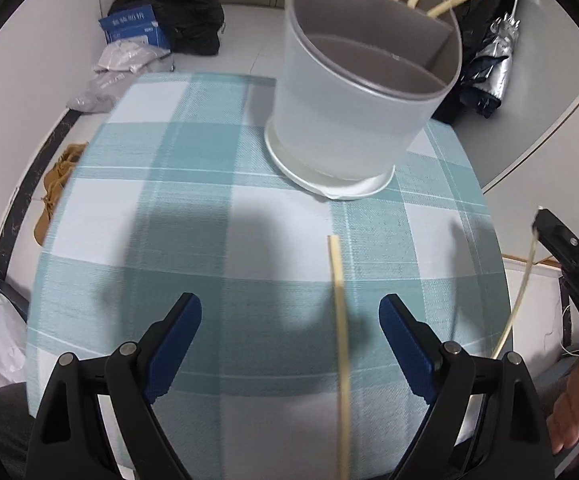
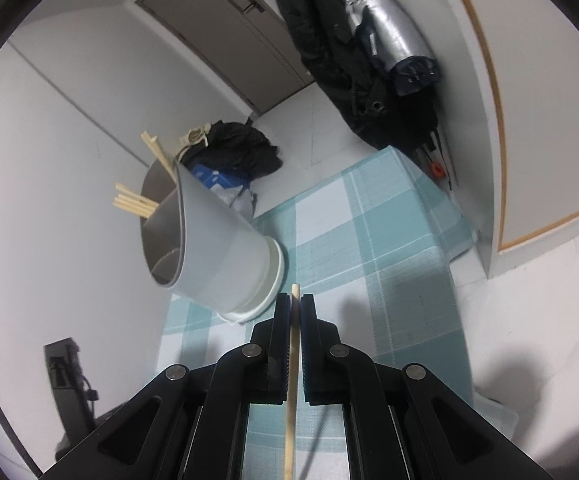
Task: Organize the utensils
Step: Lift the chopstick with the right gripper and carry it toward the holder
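Right claw (image 2: 295, 304) clamped on a pale wooden chopstick (image 2: 292, 380), left claw (image 1: 289, 344) spread apart above another pale chopstick (image 1: 339, 320) lying on the teal-checked table (image 1: 169, 200) near the frosted round holder (image 1: 361, 100); blue box (image 1: 135, 28) print unreadable.

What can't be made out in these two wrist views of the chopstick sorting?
- Lower end of the loose pale wooden chopstick: left wrist view, cut off by the bottom edge.
- Lower ends of the chopsticks in the frosted divided plastic holder: both views, hidden by its walls.
- Lower end of the chopstick clamped in the right gripper: right wrist view, cut off by the bottom edge.
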The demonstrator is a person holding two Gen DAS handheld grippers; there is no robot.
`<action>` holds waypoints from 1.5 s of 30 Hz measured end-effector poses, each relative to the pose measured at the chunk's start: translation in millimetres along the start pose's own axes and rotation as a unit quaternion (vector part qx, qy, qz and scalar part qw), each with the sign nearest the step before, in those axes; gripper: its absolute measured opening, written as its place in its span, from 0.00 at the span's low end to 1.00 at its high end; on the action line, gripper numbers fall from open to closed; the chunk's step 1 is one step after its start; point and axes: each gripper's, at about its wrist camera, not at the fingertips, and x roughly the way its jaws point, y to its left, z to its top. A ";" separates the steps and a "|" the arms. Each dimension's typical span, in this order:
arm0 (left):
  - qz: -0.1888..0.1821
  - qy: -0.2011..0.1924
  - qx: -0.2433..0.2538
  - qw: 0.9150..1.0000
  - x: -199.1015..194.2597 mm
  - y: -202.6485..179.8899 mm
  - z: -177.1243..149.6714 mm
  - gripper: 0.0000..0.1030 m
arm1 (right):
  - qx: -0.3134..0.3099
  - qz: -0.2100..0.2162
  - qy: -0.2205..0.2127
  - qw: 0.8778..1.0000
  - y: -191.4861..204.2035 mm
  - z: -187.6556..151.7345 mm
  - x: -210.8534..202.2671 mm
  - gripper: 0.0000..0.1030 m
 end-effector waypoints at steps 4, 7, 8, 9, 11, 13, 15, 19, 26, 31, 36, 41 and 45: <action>0.020 0.014 0.008 1.000 12.3 -7.3 5.9 0.85 | 0.016 0.008 -0.003 1.000 -8.7 2.1 -1.7 0.04; 0.022 0.022 0.004 1.000 18.7 -7.0 8.2 0.85 | 0.019 0.012 -0.007 1.000 -10.3 3.7 -3.8 0.04; 0.017 0.022 -0.007 1.000 20.4 -4.4 9.3 0.85 | 0.019 0.012 -0.010 1.000 -10.7 4.4 -4.8 0.04; 0.018 0.024 -0.012 0.999 22.1 -3.5 10.2 0.85 | 0.017 0.012 -0.016 1.000 -10.5 6.0 -6.9 0.04; 0.023 0.026 -0.011 0.999 24.8 -5.0 12.0 0.85 | 0.010 0.009 -0.024 1.000 -9.0 8.0 -9.6 0.04; 0.028 0.023 0.000 0.999 26.8 -10.9 13.2 0.83 | 0.004 0.010 -0.026 1.000 -7.5 9.2 -10.5 0.04; 0.033 0.023 0.014 0.999 28.4 -17.2 14.6 0.81 | 0.000 0.009 -0.025 1.000 -6.3 9.5 -10.6 0.04; 0.075 0.034 0.036 0.996 35.7 -25.4 15.2 0.53 | -0.001 0.010 -0.026 1.000 -6.9 9.7 -12.1 0.04; 0.078 0.035 0.026 0.996 35.4 -29.6 9.1 0.19 | 0.001 0.010 -0.028 1.000 -7.4 10.3 -13.4 0.04; 0.093 0.017 0.006 0.995 38.5 -31.5 3.1 0.03 | -0.004 0.010 -0.027 1.000 -4.0 9.4 -13.0 0.04; 0.103 0.017 0.014 0.994 42.4 -37.5 -1.5 0.03 | -0.008 0.009 -0.032 0.999 -2.6 8.8 -16.1 0.04; 0.099 0.016 -0.007 0.995 42.9 -37.7 4.3 0.02 | -0.022 -0.004 -0.039 0.999 -0.4 9.8 -16.0 0.04; 0.081 -0.005 0.005 0.997 33.4 -43.0 6.4 0.02 | -0.030 -0.014 -0.046 0.998 0.7 10.1 -17.9 0.04</action>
